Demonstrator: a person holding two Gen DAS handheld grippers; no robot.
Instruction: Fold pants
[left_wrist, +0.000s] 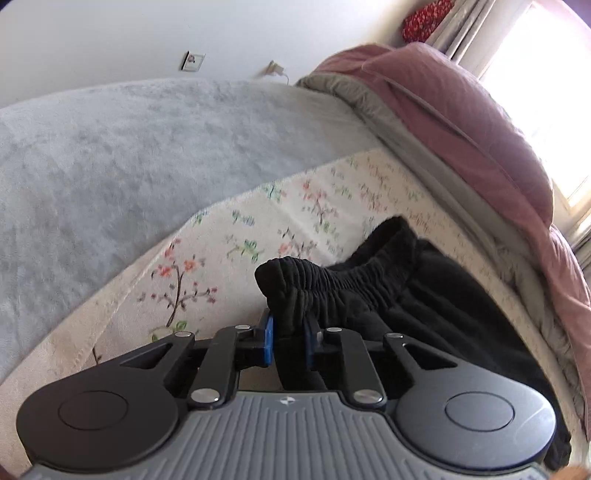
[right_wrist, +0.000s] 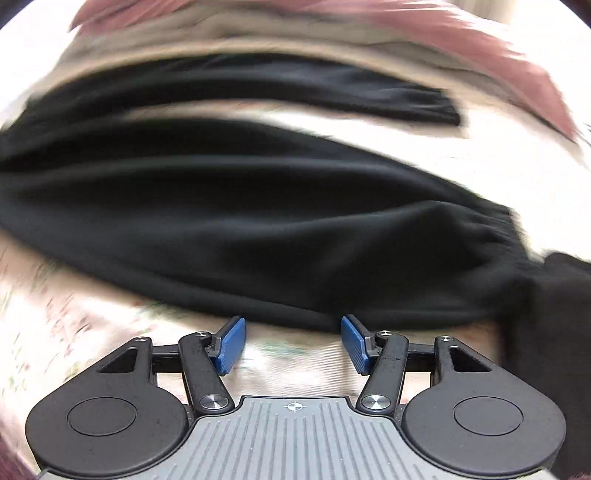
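Pants (left_wrist: 436, 306) sprawled on bed (left_wrist: 110, 155) — left gripper (left_wrist: 289, 341) jaws clenched on waistband, right gripper (right_wrist: 293, 341) jaws released, empty. Risk: one-sided pull bunches fabric, skews fold.

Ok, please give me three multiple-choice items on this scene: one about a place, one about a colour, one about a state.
1. Where do the pants lie?
A. on the flowered sheet
B. on the pink quilt
C. on the floor

2. What colour are the pads of the right hand-held gripper?
A. red
B. blue
C. white

3. What is the state of the left hand-held gripper?
A. open, nothing between the pads
B. shut on the pants
C. shut on the pink quilt

Answers:
1. A, the black cloth is spread over the flowered sheet, beside the pink quilt.
2. B, both pads are blue.
3. B, black cloth just below the waistband is pinched between its pads.
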